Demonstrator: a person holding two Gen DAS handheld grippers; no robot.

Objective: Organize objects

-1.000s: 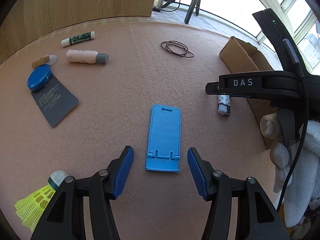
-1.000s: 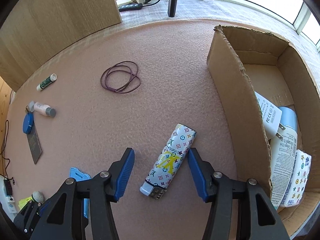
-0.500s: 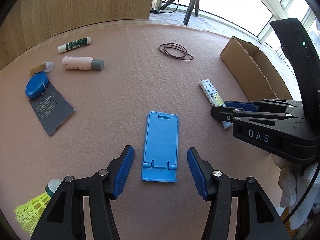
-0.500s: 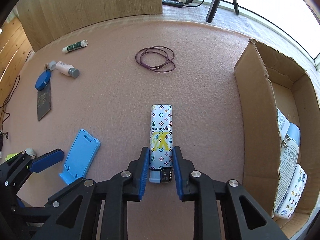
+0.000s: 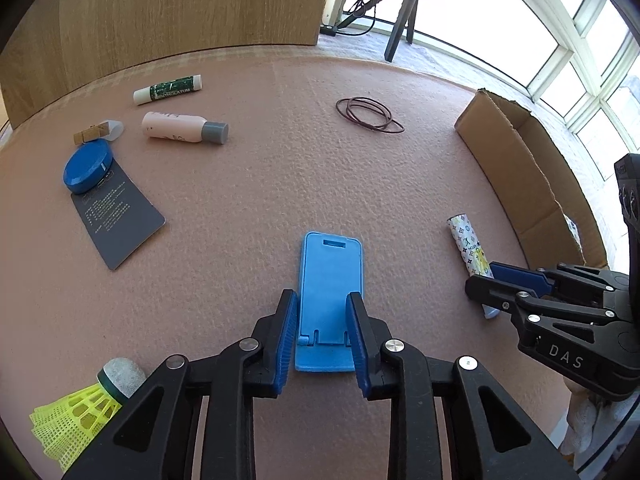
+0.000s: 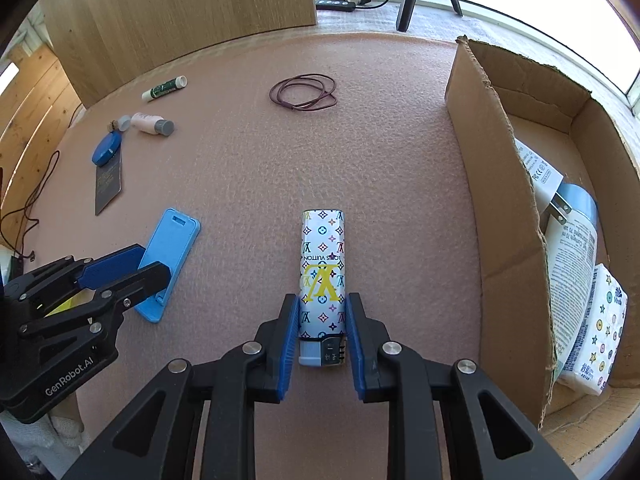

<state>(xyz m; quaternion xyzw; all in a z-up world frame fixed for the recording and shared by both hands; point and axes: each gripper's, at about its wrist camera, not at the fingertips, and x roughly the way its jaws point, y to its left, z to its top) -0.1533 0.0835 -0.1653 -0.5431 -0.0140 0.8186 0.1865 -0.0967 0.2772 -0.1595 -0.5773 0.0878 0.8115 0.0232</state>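
Note:
A blue phone stand lies flat on the pink mat; my left gripper is shut on its near end. It also shows in the right wrist view, with the left gripper on it. A white patterned lighter lies on the mat; my right gripper is shut on its near part. The lighter and right gripper show at the right of the left wrist view. An open cardboard box stands just right of the lighter.
The box holds a white charger, a bottle and a tissue pack. At the far left lie a lip balm, pink bottle, blue round tin, dark card, clip. A brown cord loop lies far; a yellow shuttlecock near left.
My left gripper has closed from wide open onto the phone stand. My right gripper lined up with the lighter and closed on it a second ago, and still grips it.

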